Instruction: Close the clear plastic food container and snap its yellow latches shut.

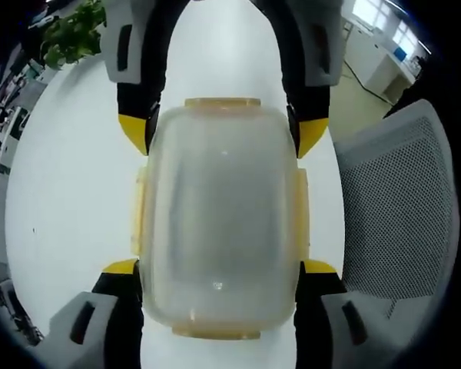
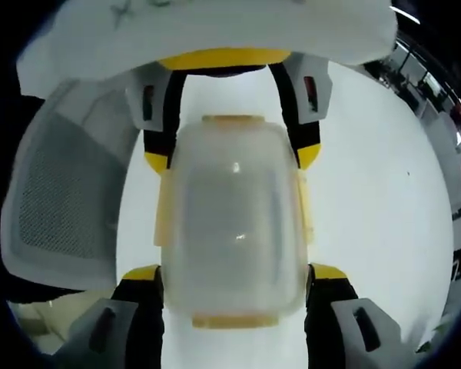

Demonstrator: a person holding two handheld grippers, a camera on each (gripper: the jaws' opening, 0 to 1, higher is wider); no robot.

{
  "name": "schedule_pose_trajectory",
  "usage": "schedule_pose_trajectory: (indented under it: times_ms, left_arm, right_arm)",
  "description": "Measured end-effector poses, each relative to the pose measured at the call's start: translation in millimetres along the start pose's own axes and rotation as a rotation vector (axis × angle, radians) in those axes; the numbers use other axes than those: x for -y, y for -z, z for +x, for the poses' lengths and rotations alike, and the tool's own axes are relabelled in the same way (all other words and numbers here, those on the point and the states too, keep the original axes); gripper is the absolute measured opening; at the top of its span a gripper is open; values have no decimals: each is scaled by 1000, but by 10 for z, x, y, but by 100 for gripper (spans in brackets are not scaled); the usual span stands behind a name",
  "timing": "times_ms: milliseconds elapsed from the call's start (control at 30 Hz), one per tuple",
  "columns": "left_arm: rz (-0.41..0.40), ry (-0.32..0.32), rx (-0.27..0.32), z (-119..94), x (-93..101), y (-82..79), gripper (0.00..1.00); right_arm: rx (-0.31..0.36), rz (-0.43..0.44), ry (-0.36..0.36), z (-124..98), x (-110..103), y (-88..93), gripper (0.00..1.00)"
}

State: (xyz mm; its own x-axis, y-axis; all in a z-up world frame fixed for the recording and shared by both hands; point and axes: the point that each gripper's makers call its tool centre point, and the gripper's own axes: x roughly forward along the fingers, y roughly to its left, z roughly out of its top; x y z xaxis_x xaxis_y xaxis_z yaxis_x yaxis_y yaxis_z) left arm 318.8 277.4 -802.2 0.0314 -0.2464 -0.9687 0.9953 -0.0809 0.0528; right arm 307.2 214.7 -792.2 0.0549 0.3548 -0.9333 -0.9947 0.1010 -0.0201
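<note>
A clear plastic food container [image 1: 219, 215] with its lid on rests on the white table [image 1: 69, 192]. Pale yellow latches show at its ends [image 1: 223, 102] and along its sides [image 1: 302, 207]. My left gripper [image 1: 221, 267] clamps the near end, its yellow-tipped jaws pressed against both sides. My right gripper [image 1: 223, 132] grips the far end from the opposite direction. In the right gripper view the same container [image 2: 234, 223] lies between the right gripper [image 2: 235, 272] at the bottom and the left gripper [image 2: 232, 158] above. A yellow end latch [image 2: 234, 320] sticks out near the camera.
A grey mesh office chair [image 1: 399, 207] stands beside the table, also seen as the chair [image 2: 61, 192] in the right gripper view. A green plant [image 1: 73, 31] sits past the table's far edge. A person's white garment [image 2: 215, 31] hangs behind the left gripper.
</note>
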Motion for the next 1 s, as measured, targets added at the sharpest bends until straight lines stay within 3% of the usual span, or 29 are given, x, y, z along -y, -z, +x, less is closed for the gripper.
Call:
schedule_pose_trajectory:
  times_ms: [333,567,1000]
  left_arm:
    - [-5,-4,-8,-15,17,87,81]
    - [-17,-8,35,-62,36,199,81]
    - [-16,-8,41,-109,57,379,81]
  right_arm:
    - [6,-2,5,33,-13,-85,75]
    - [-2,-7,7,84,-21,-192,75]
    - [-6,-2,13,155,-50,-382,76]
